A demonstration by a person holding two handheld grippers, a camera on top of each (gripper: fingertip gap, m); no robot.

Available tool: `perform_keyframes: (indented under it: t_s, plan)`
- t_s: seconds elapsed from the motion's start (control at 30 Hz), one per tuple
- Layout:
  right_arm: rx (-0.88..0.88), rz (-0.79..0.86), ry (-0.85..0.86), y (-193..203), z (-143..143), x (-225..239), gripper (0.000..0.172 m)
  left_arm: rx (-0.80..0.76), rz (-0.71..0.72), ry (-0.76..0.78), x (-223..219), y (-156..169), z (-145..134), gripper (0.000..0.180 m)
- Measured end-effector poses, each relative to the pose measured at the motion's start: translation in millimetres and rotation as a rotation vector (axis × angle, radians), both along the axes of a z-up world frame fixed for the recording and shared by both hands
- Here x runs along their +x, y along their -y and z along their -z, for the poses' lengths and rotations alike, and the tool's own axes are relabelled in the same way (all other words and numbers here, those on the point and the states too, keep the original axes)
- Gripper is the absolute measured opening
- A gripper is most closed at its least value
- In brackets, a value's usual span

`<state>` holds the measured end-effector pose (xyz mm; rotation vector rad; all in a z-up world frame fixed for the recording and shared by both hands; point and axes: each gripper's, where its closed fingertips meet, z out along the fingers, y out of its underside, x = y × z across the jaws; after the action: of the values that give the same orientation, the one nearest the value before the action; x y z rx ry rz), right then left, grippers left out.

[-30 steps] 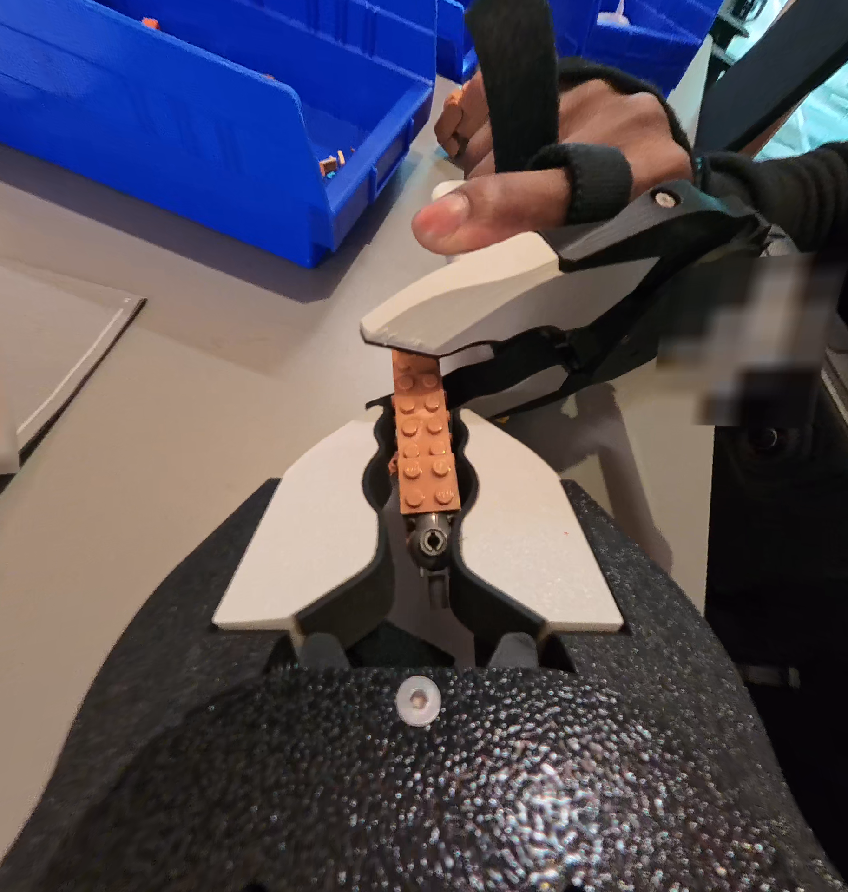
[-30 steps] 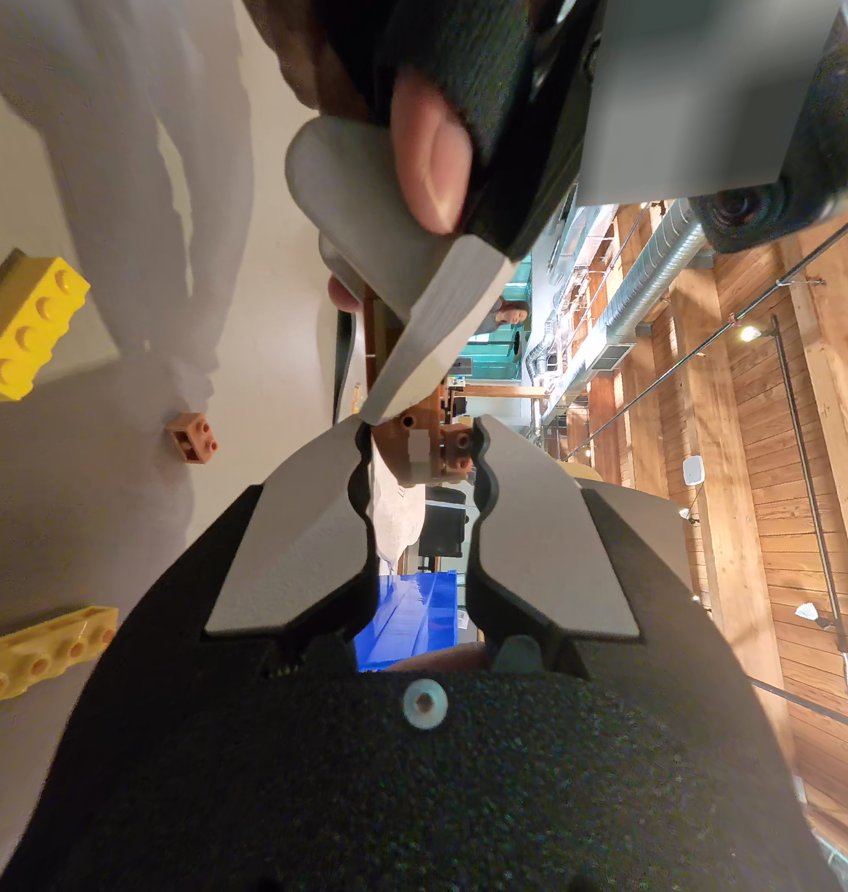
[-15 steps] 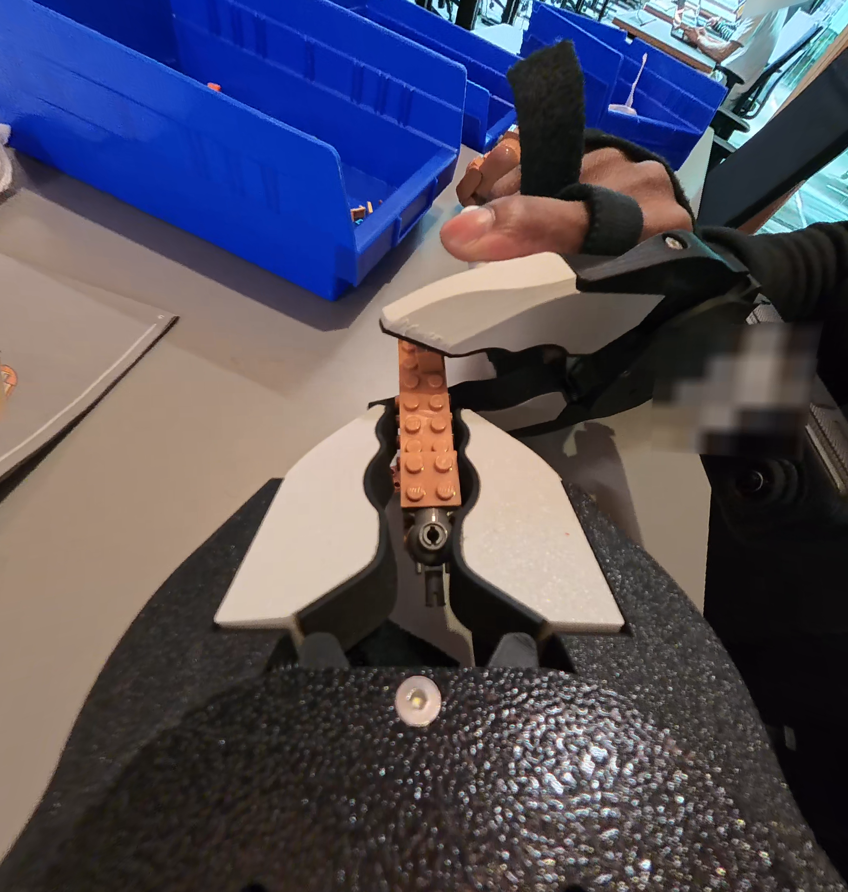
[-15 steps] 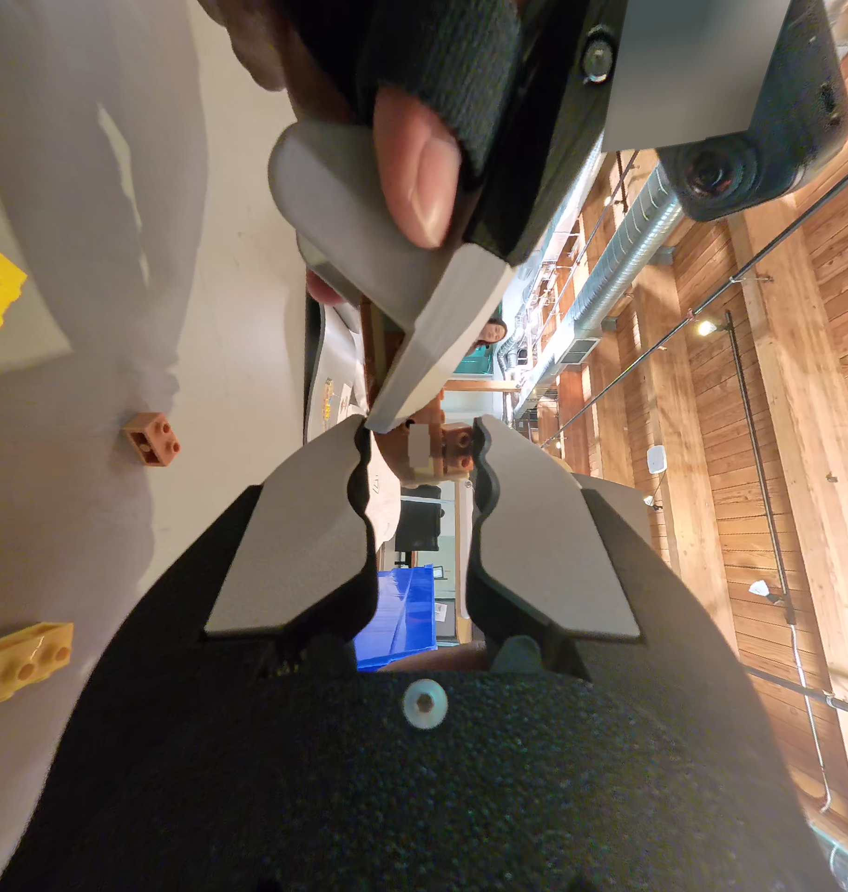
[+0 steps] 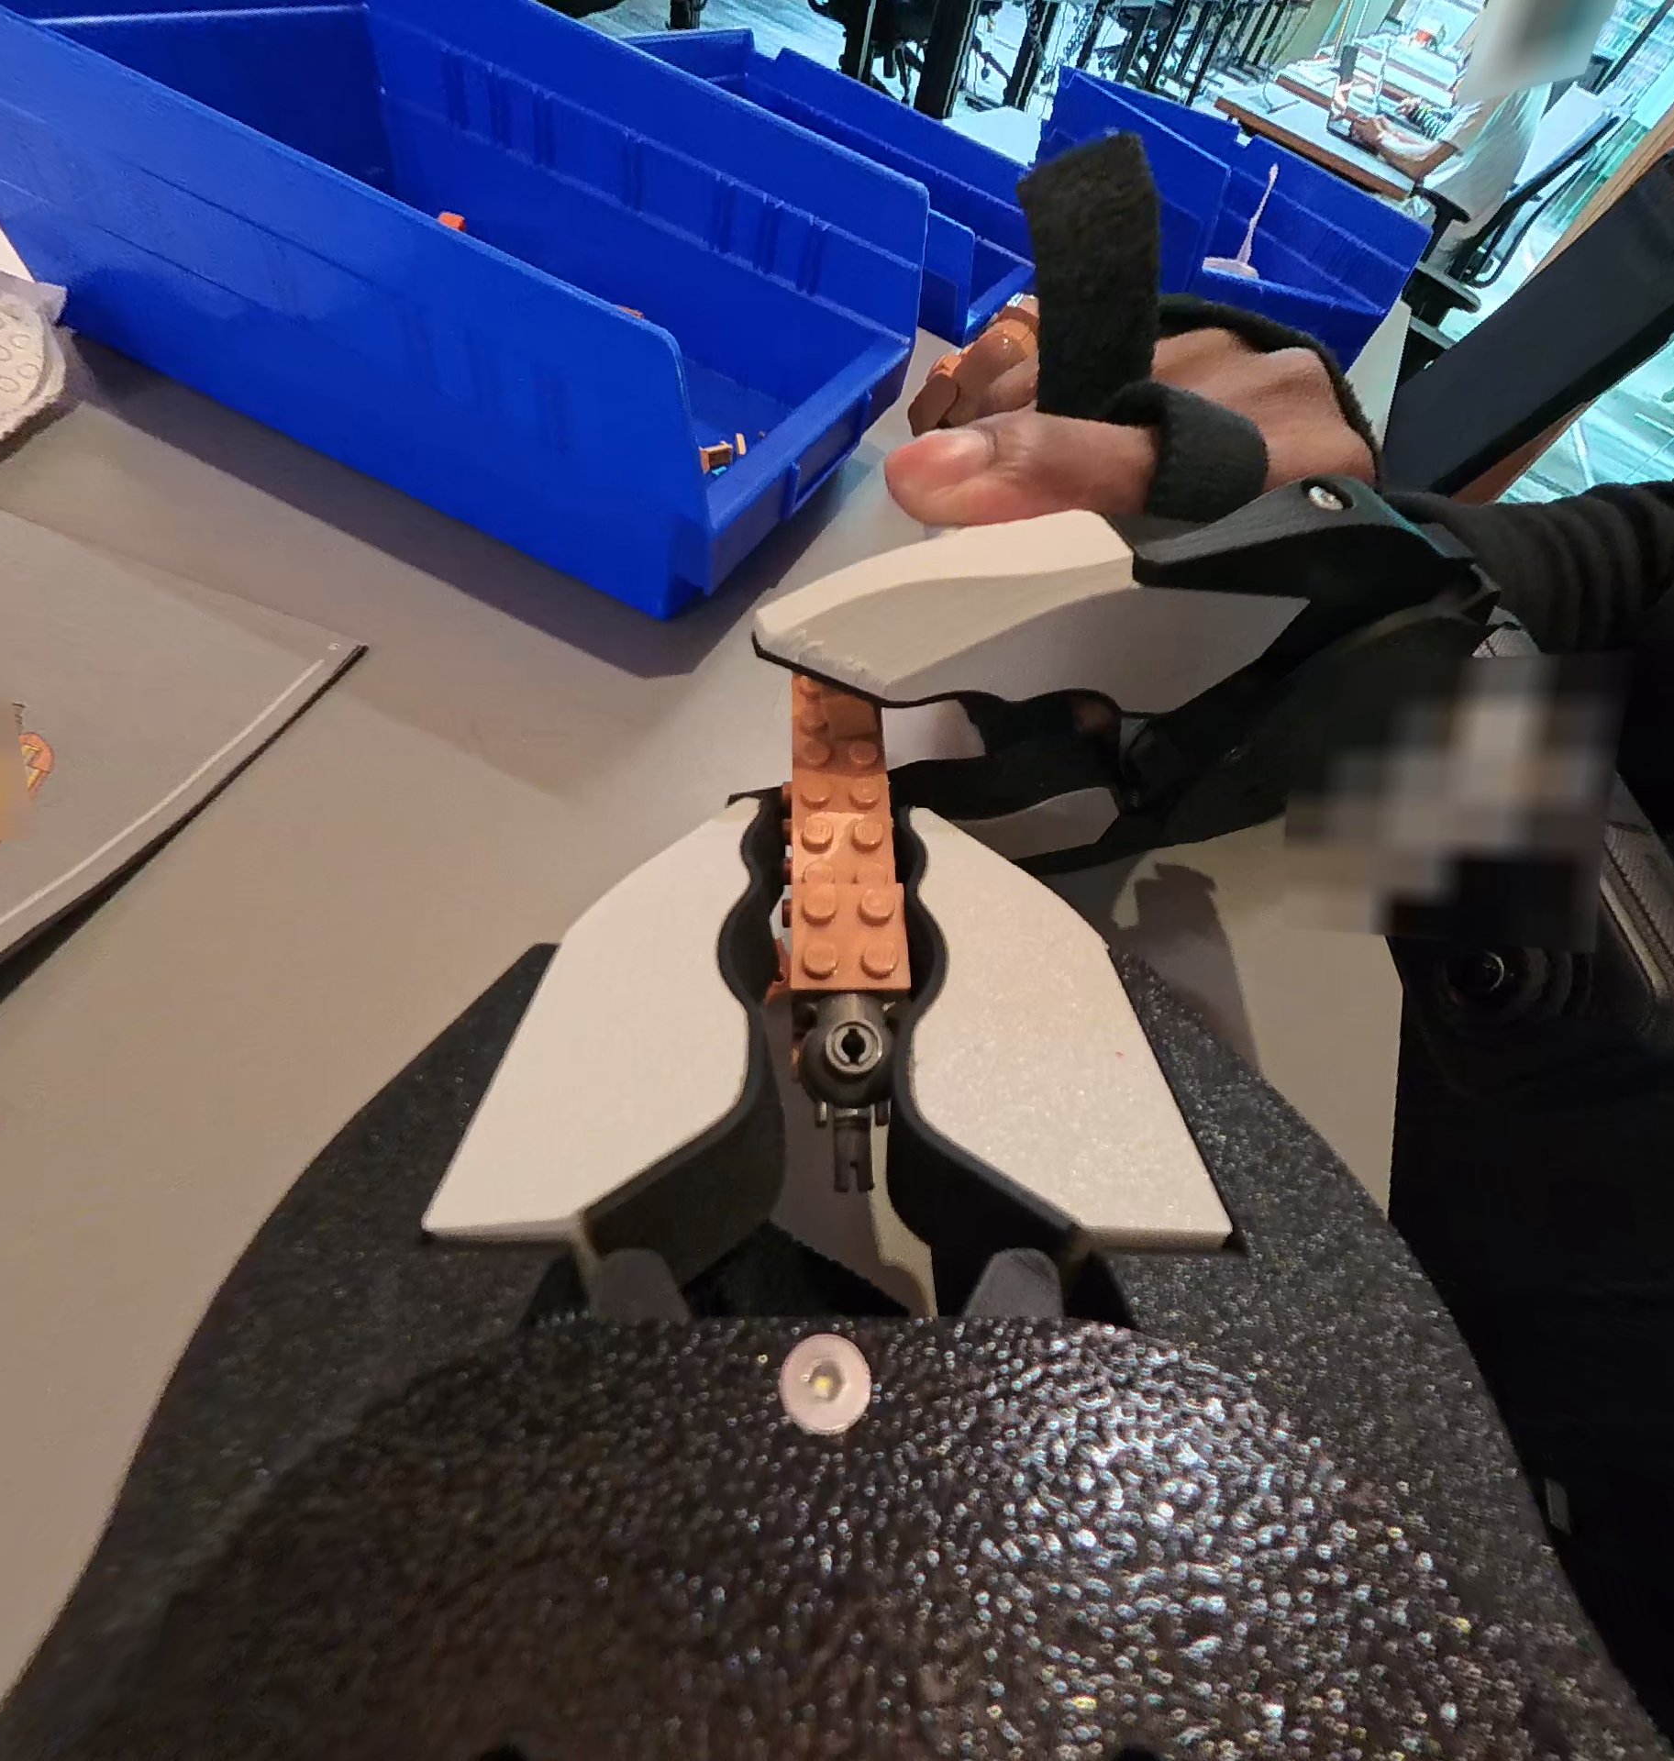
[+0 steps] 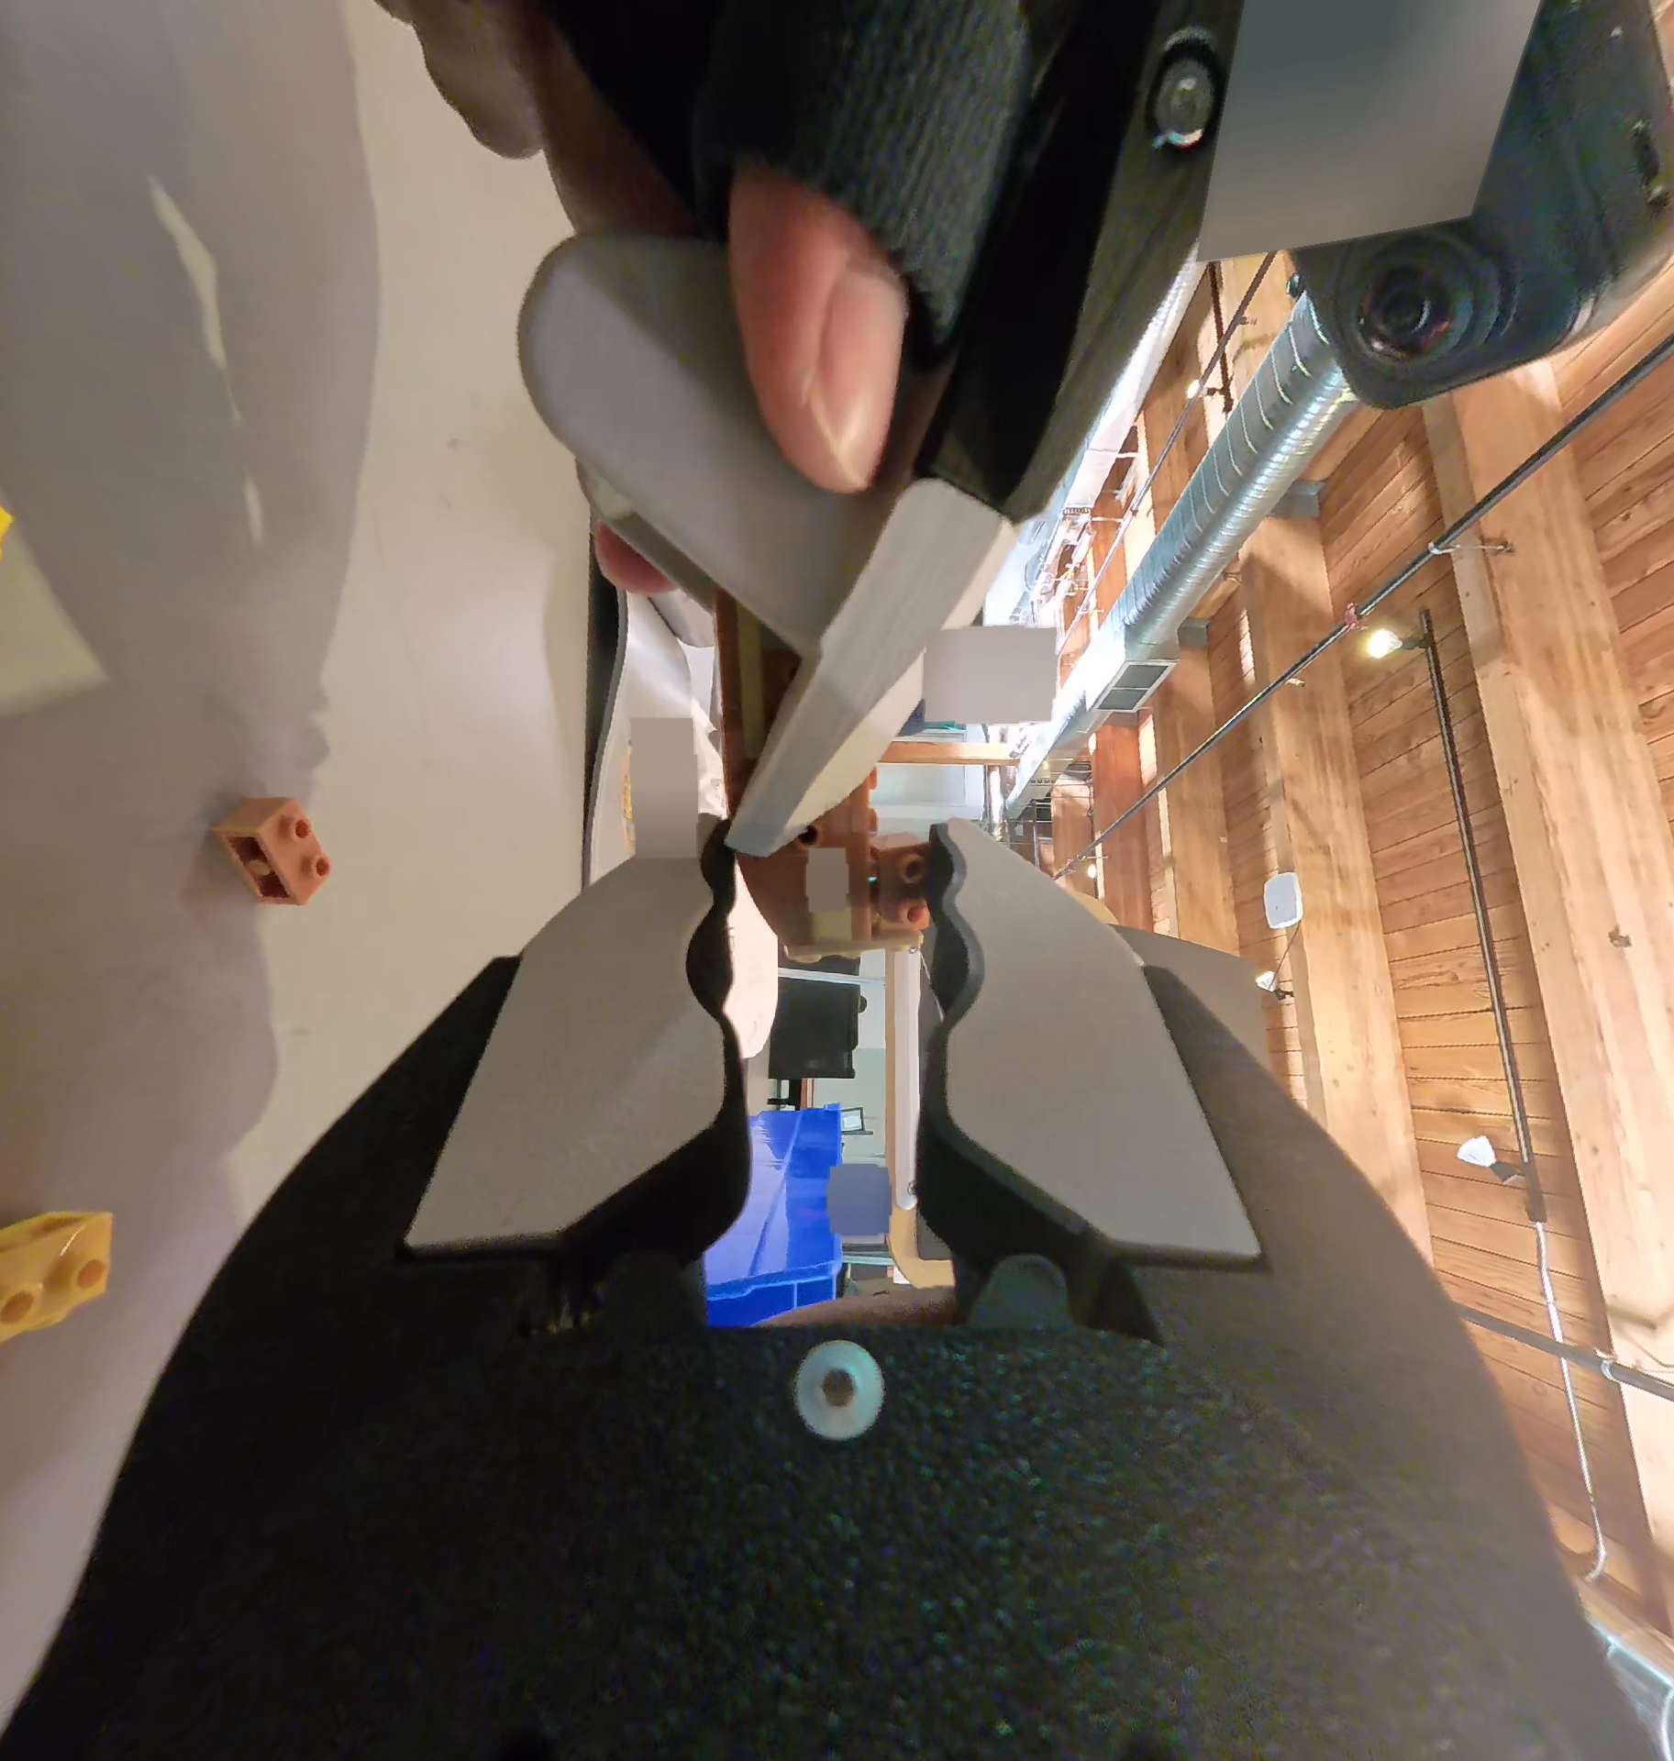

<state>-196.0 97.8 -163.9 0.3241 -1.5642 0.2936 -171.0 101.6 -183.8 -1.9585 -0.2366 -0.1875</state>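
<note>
Now left claw (image 5: pixel 837 858) clenched on brown brick assembly (image 5: pixel 847 896), right claw (image 6: pixel 833 891) grasping its far end

Blue storage bins (image 5: pixel 490 286) line the grey table (image 5: pixel 242 953) from ten to one o'clock, a few small orange pieces inside. A grey sheet (image 5: pixel 147 705) lies at nine o'clock. In the right wrist view, a small brown brick (image 6: pixel 275 853) sits at nine o'clock, a yellow brick (image 6: pixel 23 1277) at eight.
</note>
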Motion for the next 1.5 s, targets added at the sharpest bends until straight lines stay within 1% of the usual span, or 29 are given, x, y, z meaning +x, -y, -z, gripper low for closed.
perform_keyframes:
  t_s: [0.27, 0.6, 0.97, 1.1, 1.23, 1.5]
  plan:
    - [-0.009, 0.003, 0.012, 0, 0, 0, 0.039, 0.007, 0.001, 0.007, 0, 0, 0, 0.022]
    - [-0.018, -0.003, -0.059, 2, -7, 2, 0.041, 0.026, -0.009, 0.005, 0, 2, -6, 0.021]
    - [-0.021, -0.006, -0.069, 1, -12, 4, 0.039, 0.036, -0.015, -0.028, 2, 1, -11, 0.021]
    - [-0.018, -0.001, -0.088, 2, -13, 4, 0.04, 0.047, -0.021, -0.018, 1, 1, -12, 0.021]
    - [-0.01, -0.003, -0.121, 3, -16, 5, 0.04, 0.078, -0.022, 0.032, 1, 2, -15, 0.021]
    - [-0.031, -0.017, -0.108, 4, -19, 7, 0.04, 0.1, -0.009, -0.042, 3, 2, -19, 0.021]
